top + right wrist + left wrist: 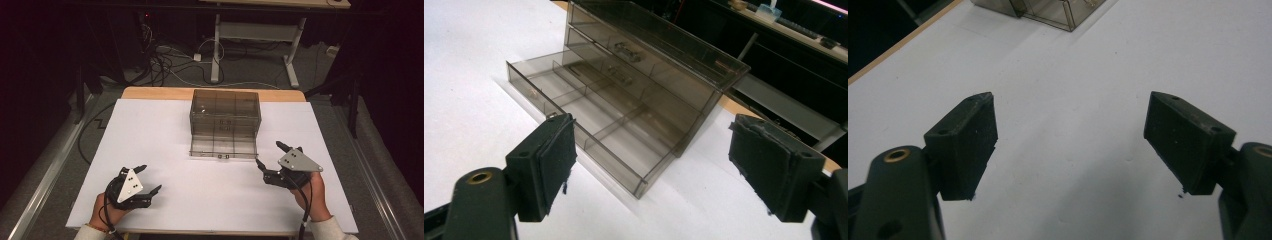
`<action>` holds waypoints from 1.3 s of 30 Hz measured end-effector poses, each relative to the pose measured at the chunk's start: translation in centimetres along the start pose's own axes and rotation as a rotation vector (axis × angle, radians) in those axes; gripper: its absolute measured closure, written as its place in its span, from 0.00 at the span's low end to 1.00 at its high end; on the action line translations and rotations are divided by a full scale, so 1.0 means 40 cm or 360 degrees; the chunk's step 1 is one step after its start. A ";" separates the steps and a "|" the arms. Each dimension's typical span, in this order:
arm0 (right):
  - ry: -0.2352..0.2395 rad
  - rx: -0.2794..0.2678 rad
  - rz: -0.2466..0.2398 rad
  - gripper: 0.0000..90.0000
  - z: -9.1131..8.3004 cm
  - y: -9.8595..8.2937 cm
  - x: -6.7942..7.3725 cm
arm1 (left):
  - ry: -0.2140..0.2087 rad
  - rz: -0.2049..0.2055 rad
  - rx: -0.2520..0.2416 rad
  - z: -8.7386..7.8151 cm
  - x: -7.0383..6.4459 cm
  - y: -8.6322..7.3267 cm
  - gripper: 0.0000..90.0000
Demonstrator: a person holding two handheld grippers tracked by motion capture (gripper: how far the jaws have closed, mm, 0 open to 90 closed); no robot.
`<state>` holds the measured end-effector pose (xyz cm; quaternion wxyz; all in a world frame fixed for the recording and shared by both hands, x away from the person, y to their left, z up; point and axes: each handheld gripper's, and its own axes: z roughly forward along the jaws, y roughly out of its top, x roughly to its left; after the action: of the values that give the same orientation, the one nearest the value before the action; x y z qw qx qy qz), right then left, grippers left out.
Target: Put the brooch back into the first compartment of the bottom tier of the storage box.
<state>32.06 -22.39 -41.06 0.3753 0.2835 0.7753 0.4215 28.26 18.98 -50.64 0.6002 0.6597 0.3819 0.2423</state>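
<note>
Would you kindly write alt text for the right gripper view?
A smoky transparent drawer unit stands on a white table with its bottom drawer pulled out and looking empty. The right gripper faces it, its two black jaws wide apart and holding nothing.

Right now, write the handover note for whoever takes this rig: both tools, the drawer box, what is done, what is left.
Left tool: open, holding nothing, low over the white table cover at the near left, apart from the box.
Right tool: open, holding nothing, just off the near right corner of the pulled-out drawer, touching nothing.
Smoky clear drawer box: upright at the middle of the far side. Its bottom drawer is pulled out toward the person; its compartments look empty. The upper drawers are shut.
Done: bottom drawer is open.
Left: probably pushing that drawer back in; the right tool is nearest.
</note>
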 end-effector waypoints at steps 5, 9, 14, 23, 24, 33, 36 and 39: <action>0.0003 0.0008 -0.0017 0.21 -0.006 -0.013 0.004 | 0.0004 0.0003 -0.0011 -0.001 0.000 0.001 0.23; 0.0005 0.0027 -0.0022 0.21 -0.012 -0.025 0.007 | 0.0008 -0.0004 -0.0024 -0.003 0.001 0.003 0.23; -0.0012 0.0044 -0.0020 0.21 -0.021 -0.044 0.006 | 0.0006 0.0000 -0.0021 -0.003 0.000 0.003 0.23; 0.0005 0.0104 0.0053 0.20 -0.041 -0.076 -0.005 | 0.0013 0.0001 -0.0011 -0.002 0.002 0.001 0.23; -0.0002 0.0107 0.0048 0.19 -0.044 -0.079 -0.003 | 0.0014 0.0002 -0.0010 -0.002 0.002 0.001 0.23; -0.0017 0.0125 0.0025 0.18 -0.057 -0.113 -0.001 | 0.0007 0.0004 -0.0003 0.000 0.002 0.001 0.23; -0.0003 0.0121 0.0034 0.18 -0.064 -0.128 0.000 | 0.0004 0.0008 0.0005 0.001 0.002 0.000 0.23; -0.0005 0.0113 0.0037 0.18 -0.074 -0.145 0.006 | 0.0002 -0.0001 0.0001 0.001 0.001 0.001 0.23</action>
<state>28.79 -26.32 -45.10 0.3611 0.3062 0.7859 0.3977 28.31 18.99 -50.60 0.5998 0.6596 0.3827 0.2423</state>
